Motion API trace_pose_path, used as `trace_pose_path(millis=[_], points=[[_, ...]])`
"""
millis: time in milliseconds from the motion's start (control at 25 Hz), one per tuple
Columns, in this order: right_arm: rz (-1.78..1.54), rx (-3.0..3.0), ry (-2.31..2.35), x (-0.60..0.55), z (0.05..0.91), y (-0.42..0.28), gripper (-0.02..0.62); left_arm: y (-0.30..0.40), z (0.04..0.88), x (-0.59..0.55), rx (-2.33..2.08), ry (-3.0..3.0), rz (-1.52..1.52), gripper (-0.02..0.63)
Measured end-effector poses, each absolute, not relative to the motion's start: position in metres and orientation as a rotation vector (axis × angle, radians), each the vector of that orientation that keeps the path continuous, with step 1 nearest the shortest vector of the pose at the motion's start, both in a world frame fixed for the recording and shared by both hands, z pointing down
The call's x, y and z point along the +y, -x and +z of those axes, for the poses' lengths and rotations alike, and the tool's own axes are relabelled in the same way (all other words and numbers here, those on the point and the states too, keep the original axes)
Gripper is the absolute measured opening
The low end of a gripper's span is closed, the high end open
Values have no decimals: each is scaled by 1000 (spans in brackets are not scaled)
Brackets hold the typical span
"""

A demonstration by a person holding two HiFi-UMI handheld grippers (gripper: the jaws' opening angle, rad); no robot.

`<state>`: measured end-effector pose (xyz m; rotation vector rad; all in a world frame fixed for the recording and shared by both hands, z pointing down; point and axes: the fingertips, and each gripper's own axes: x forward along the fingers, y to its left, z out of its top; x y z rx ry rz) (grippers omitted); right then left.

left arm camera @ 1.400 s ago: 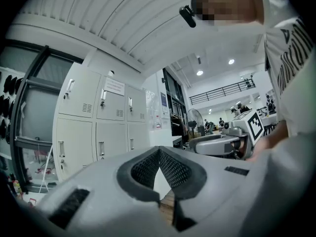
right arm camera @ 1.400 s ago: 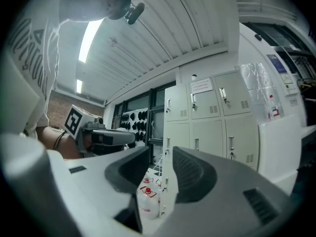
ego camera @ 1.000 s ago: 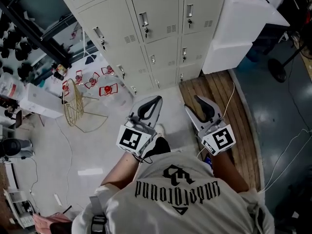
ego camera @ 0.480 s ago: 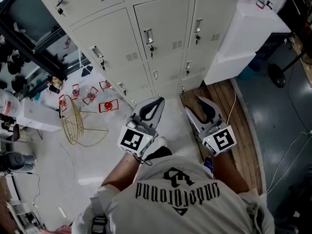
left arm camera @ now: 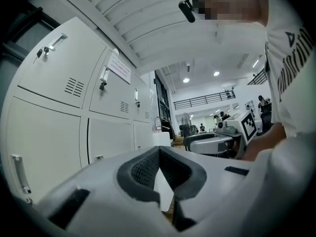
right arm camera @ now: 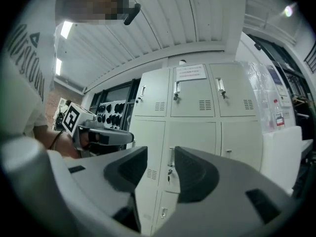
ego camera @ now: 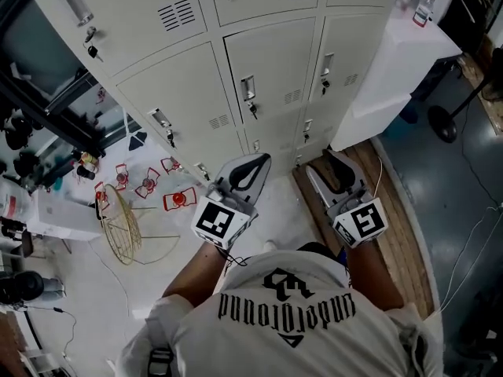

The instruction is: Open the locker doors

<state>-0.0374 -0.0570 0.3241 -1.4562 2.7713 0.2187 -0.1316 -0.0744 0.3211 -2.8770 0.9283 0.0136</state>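
Note:
The pale grey lockers (ego camera: 271,73) fill the top of the head view, every door closed, each with a metal handle (ego camera: 248,89) and a key below it. Both grippers are held in front of the person, short of the doors and touching nothing. My left gripper (ego camera: 255,160) is shut and empty, its dark pads meeting at the tip (left arm camera: 158,150); lockers (left arm camera: 44,137) pass on its left. My right gripper (ego camera: 335,168) stands open with nothing between its pads. Through its gap (right arm camera: 160,167) I see a middle locker door (right arm camera: 195,142) and its handle (right arm camera: 171,157).
A white cabinet (ego camera: 393,69) with a bottle (ego camera: 424,8) on top stands right of the lockers. A gold wire frame (ego camera: 126,222) and red-and-white items (ego camera: 179,200) lie on the floor at left. Wooden boards (ego camera: 393,218), cables and a black stand (ego camera: 444,124) are at right.
The lockers have come lower and larger in the head view as the person moved toward them. Both grippers have kept their jaw states and shifted slightly forward.

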Motion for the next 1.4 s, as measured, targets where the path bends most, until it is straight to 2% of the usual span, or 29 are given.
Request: trace_pose_path(millis=[400,800,1400], points=[[205,2718,1530,-108,315,9,178,121,312,-124,894,2855,14,6],[292,2700,1503,-197,281,-49,173,73,288,-199,920,2798,-11,6],[681,2714,1314,-314,138,-121,164,-35,183,-300,958,2628,78,7]])
